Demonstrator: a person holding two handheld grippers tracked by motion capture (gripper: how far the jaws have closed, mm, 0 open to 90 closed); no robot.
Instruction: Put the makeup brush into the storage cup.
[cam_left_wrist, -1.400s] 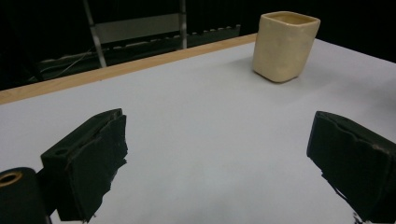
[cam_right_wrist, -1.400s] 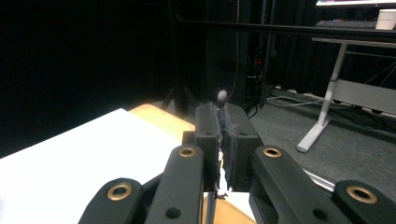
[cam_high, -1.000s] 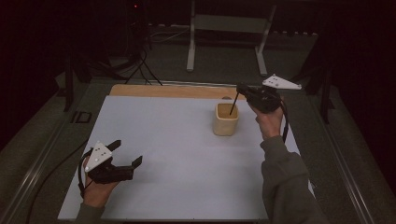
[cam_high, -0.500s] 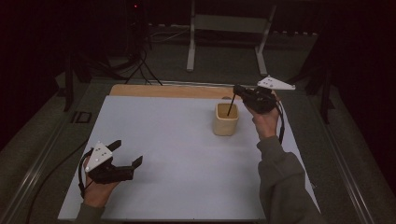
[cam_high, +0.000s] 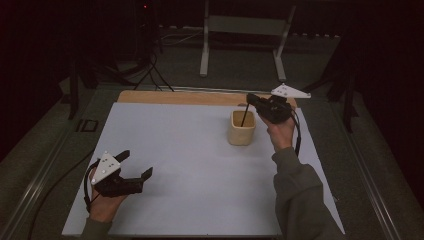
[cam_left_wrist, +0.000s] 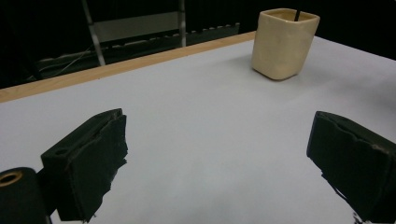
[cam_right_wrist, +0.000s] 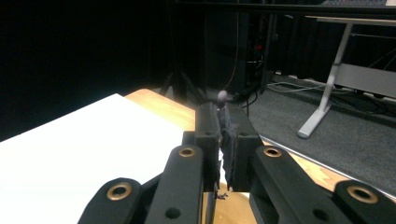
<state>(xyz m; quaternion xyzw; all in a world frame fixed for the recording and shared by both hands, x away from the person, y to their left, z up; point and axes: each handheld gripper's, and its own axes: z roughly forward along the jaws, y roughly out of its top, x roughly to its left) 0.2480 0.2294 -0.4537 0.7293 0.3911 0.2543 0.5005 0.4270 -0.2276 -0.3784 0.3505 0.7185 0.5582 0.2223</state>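
A cream square cup (cam_high: 242, 128) stands on the white board right of centre, and it is seen far off in the left gripper view (cam_left_wrist: 284, 44). A thin black stick (cam_high: 243, 117) leans in it, lower end inside. My right gripper (cam_high: 251, 99) hovers just above the cup's far right rim, shut on the stick's upper part. In the right gripper view the jaws (cam_right_wrist: 225, 122) pinch the stick, whose rounded tip (cam_right_wrist: 222, 98) pokes out above them. My left gripper (cam_high: 136, 165) rests at the front left, open with nothing between its fingers (cam_left_wrist: 88, 163).
The white board (cam_high: 190, 165) covers most of the table, with a wooden strip (cam_high: 175, 97) along its far edge. Behind the table stand a metal desk frame (cam_high: 245, 25) and floor cables (cam_high: 150, 70). A small dark plate (cam_high: 87, 125) lies off the board's left side.
My right gripper has drifted slightly left over the cup, still holding the stick. The left gripper has not moved.
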